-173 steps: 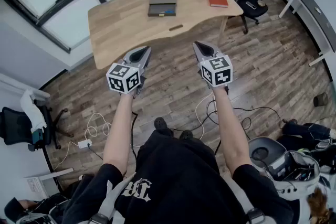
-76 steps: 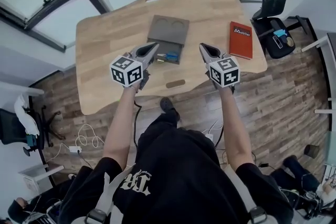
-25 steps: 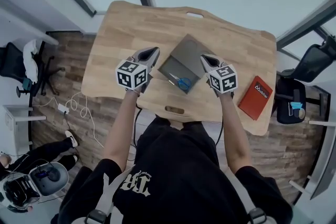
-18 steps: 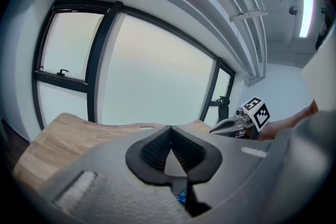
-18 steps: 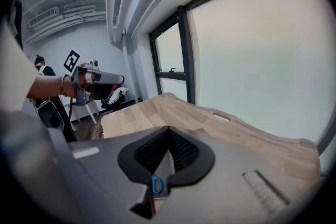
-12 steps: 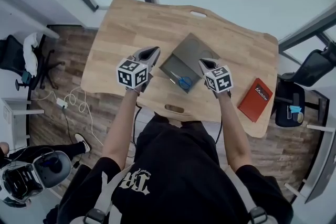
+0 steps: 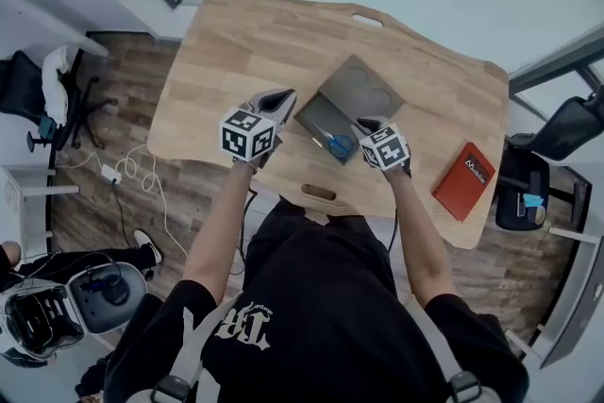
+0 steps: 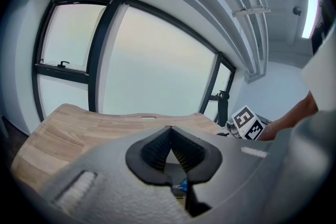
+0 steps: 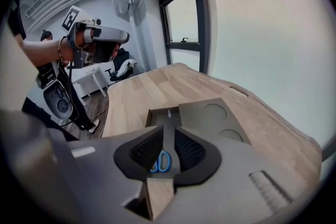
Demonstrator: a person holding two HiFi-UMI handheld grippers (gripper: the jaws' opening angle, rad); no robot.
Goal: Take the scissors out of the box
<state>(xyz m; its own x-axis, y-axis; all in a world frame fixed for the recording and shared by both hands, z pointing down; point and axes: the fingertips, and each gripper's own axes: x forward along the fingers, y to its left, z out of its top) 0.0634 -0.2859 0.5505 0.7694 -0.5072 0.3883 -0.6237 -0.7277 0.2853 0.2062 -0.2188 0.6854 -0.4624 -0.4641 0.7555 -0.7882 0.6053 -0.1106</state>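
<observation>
R gripper (image 9: pixel 168 136) jaws just opening, spread over scissors (image 9: pixel 160 161) in box (image 9: pixel 210 113), nothing pinched; L gripper (image 8: pixel 169 145) pressed shut. Risk: jaw clips box wall, misses scissors.

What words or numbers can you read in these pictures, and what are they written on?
Red book: white print on the cover, too small to read.
Black shirt: fancy white letters, too creased and distorted to read.
Left gripper and right gripper (its jaws have just been opening, with the scissors showing between them, not gripped): black-and-white square markers, no letters.
No text here can be read.
</observation>
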